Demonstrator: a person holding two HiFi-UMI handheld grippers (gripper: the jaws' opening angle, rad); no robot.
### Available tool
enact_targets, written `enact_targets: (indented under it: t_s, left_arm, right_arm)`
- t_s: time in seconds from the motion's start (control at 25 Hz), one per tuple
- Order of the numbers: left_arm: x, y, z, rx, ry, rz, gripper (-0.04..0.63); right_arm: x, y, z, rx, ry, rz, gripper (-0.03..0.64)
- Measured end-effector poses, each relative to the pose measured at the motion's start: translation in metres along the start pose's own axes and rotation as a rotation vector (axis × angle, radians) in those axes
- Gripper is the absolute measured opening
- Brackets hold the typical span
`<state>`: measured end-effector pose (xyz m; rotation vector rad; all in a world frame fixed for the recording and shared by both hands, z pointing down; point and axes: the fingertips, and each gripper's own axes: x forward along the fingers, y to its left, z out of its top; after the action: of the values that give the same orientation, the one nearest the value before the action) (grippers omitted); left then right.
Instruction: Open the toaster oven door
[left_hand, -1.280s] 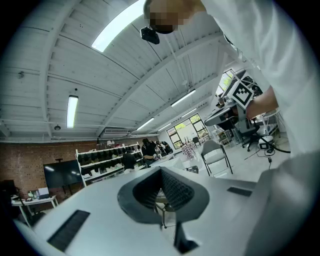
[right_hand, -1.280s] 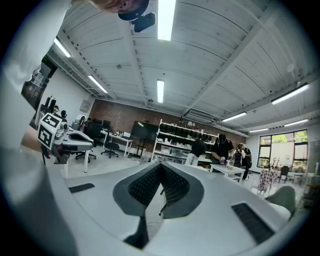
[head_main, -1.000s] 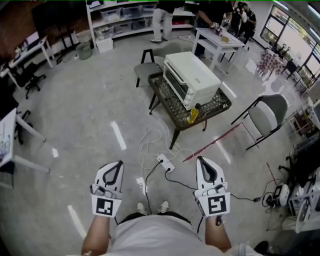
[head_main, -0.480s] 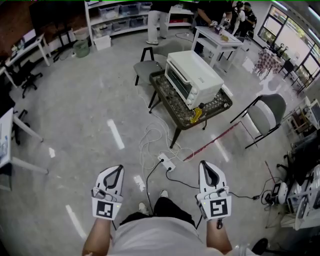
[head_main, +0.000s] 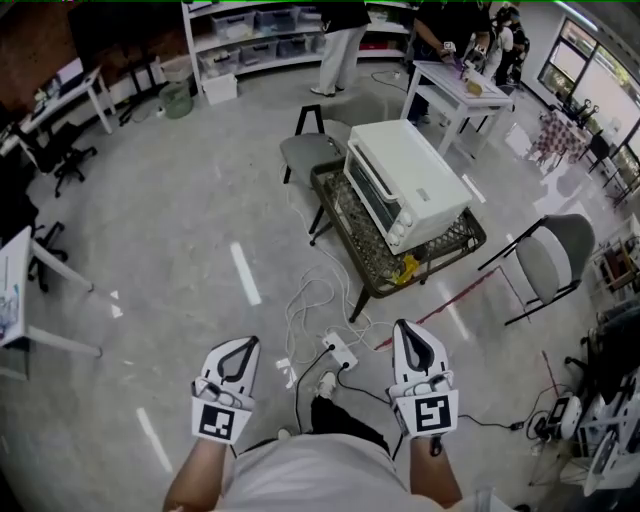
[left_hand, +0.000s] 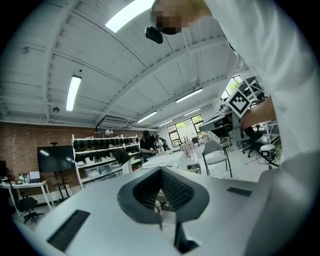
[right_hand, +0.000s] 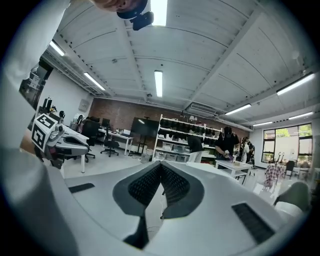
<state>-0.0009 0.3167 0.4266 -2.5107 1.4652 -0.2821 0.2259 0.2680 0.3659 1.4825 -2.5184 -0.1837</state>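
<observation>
A white toaster oven (head_main: 405, 182) stands on a low dark wire-top table (head_main: 368, 262) some way ahead on the floor. Its glass door faces left and is closed. Both grippers hang near my waist, far from the oven. My left gripper (head_main: 239, 347) is shut with nothing between its tips, which also meet in the left gripper view (left_hand: 161, 170). My right gripper (head_main: 407, 330) is shut and empty too, and its pads touch in the right gripper view (right_hand: 161, 166).
White cables and a power strip (head_main: 338, 349) lie on the floor between me and the table. A grey chair (head_main: 548, 260) stands to the right, a dark chair (head_main: 306, 150) behind the table. A white table (head_main: 462, 90), shelves and people are farther back.
The view has advanced toward the oven, which now sits larger and further right. Both grippers keep their place at my waist, still shut.
</observation>
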Motion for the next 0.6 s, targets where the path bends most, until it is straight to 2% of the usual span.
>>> enact_targets:
  t_s: [0.08,0.2,0.32,0.48,0.6]
  left_arm:
    - [0.039,0.008,0.01,0.02,-0.029,-0.007,0.017]
    - [0.1,0.019,0.016,-0.01,-0.018,0.007,0.016]
    - [0.148,0.025,0.027,0.025,-0.034,0.011,0.017]
    - [0.188,0.042,0.025,0.041,-0.022,0.021,0.015]
    - [0.208,0.049,0.018,0.015,-0.008,0.022,0.016]
  right_arm:
    - [0.033,-0.018,0.008,-0.004,-0.025,0.031,0.021]
    - [0.075,-0.045,0.008,0.005,-0.042,0.08,0.021]
    - [0.107,-0.072,-0.002,0.019,-0.025,0.122,0.021]
    - [0.139,-0.097,0.004,0.007,-0.052,0.126,0.021]
    - [0.149,-0.111,0.001,0.023,-0.041,0.114,0.022]
